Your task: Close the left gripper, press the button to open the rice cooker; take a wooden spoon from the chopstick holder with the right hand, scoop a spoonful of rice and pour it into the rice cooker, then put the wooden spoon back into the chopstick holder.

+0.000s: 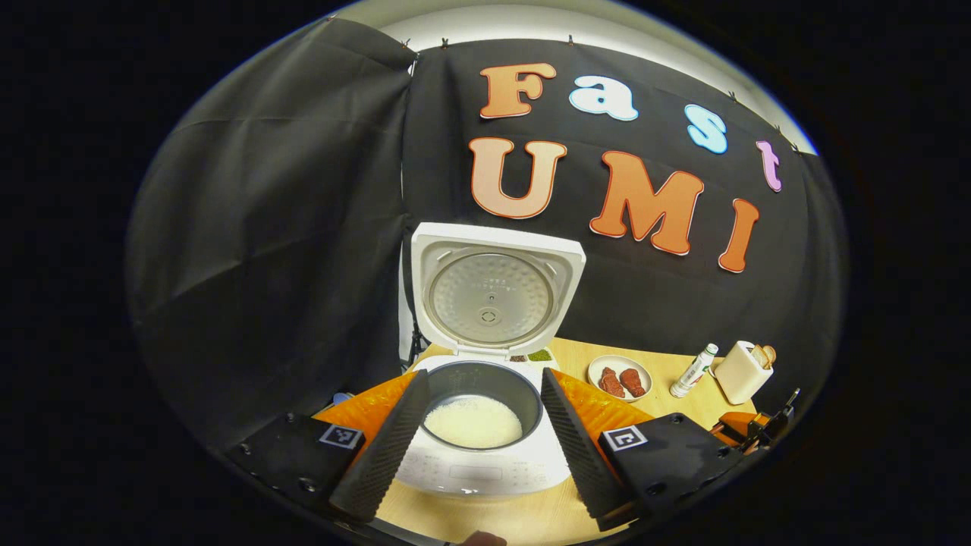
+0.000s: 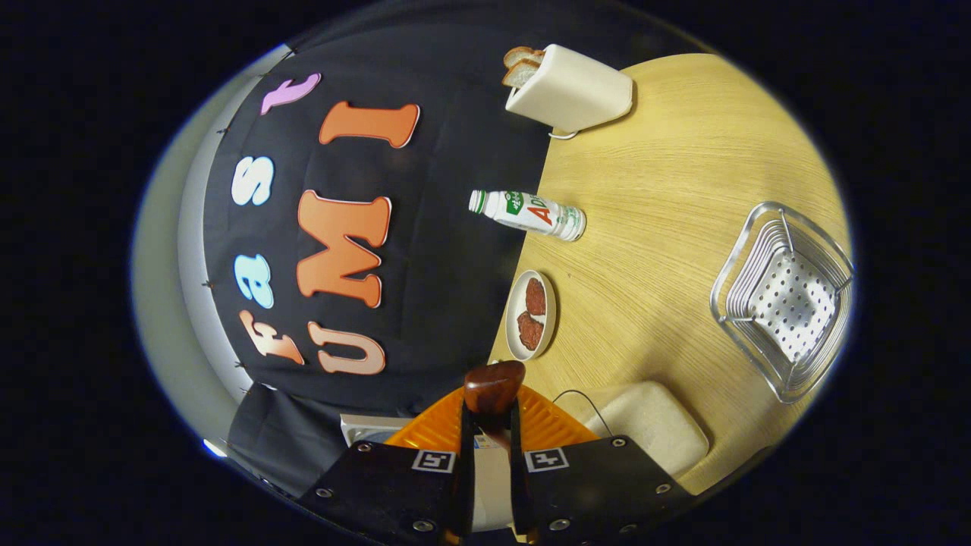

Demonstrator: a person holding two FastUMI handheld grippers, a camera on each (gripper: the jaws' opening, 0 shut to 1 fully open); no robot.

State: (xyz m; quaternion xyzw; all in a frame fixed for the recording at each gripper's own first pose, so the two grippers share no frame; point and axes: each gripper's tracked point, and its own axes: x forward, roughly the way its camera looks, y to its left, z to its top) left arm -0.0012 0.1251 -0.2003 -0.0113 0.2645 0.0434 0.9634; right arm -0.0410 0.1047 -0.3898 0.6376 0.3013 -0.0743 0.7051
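The white rice cooker (image 1: 485, 462) stands with its lid (image 1: 497, 292) raised upright, and white rice (image 1: 472, 422) lies in its dark inner pot. My left gripper (image 1: 484, 375) is open, its fingers (image 1: 387, 447) spread to either side of the pot, holding nothing. In the right gripper view, my right gripper (image 2: 491, 413) is shut on the handle of the wooden spoon (image 2: 494, 385), whose dark brown bowl sticks out just past the fingertips. That view is rolled onto its side. I cannot tell whether the spoon's bowl holds rice.
On the wooden table (image 2: 667, 189) are a plate of red meat pieces (image 2: 531, 315), a white bottle (image 2: 531, 214), a cream toaster with bread (image 2: 569, 87), a wire metal basket (image 2: 785, 299) and a pale rounded container (image 2: 652, 428).
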